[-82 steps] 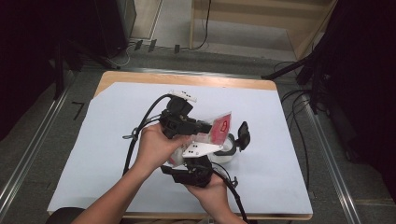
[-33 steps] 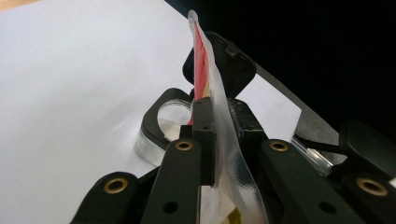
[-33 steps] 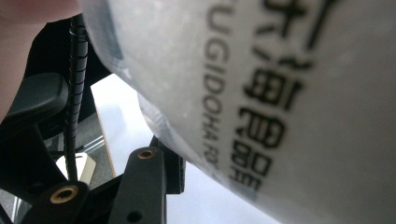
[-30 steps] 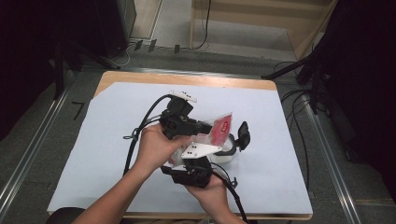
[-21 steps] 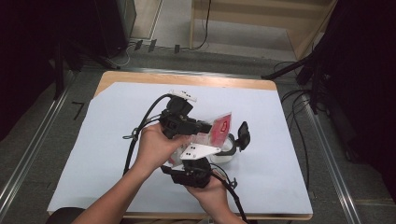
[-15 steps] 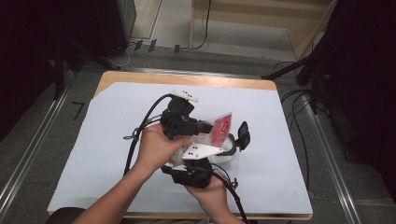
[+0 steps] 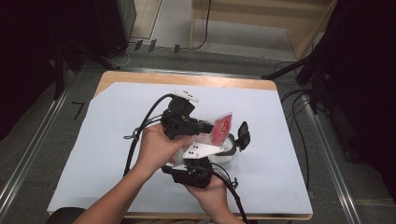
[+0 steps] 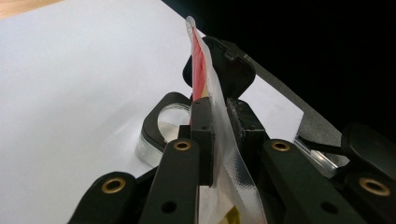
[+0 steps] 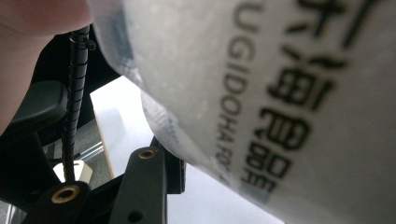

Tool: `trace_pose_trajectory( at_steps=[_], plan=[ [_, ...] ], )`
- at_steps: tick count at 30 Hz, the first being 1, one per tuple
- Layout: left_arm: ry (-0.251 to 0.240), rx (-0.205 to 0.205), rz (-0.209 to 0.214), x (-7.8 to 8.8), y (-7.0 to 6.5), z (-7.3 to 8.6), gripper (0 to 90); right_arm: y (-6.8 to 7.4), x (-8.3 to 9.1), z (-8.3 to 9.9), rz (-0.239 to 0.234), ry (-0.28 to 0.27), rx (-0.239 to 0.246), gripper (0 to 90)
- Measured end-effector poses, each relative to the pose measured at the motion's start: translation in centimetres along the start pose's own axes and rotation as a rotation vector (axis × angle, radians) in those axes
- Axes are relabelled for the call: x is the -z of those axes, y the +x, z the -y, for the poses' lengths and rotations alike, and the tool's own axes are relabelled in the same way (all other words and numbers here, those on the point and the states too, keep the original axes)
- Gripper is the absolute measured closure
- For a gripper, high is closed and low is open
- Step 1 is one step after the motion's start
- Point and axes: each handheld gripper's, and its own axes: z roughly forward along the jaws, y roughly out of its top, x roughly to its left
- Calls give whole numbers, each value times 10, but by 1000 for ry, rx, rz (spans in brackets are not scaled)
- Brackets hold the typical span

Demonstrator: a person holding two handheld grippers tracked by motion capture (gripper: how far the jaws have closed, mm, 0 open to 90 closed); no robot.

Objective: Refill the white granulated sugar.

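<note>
A clear plastic packet (image 7: 221,127) with red print is held up over the middle of the table, between both hands. My left gripper (image 7: 208,127) comes in from the left and is shut on the packet (image 8: 212,100); both pads press on the film. My right gripper (image 7: 208,141) points up from below, and the packet's white printed side (image 9: 280,93) lies right against its camera. One right finger (image 9: 145,183) touches the film, while the packet hides the other. Behind the packet stands a clear container (image 7: 227,153) with a black rim (image 8: 156,122), its black flip lid (image 8: 233,70) standing open.
White paper (image 7: 107,140) covers the wooden table (image 7: 140,77). Cables trail from both grippers toward the front edge. Dark stands and cables lie on the floor to the right of the table (image 7: 317,93).
</note>
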Motion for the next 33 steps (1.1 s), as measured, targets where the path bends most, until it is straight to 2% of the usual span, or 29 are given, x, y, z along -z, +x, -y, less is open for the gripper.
trace_pose_trajectory(
  at_steps=[14,18,27,33],
  plan=[
    [-1,-6,1,0,0,0,823,0,0,0,4,2,14,637],
    [-5,-7,6,-1,2,-1,826,0,0,-1,23,11,30,636],
    [49,-26,3,-6,5,-12,822,-5,1,-4,14,4,11,637],
    [42,-20,3,-6,5,-12,822,-6,1,-5,13,5,7,637]
  ],
)
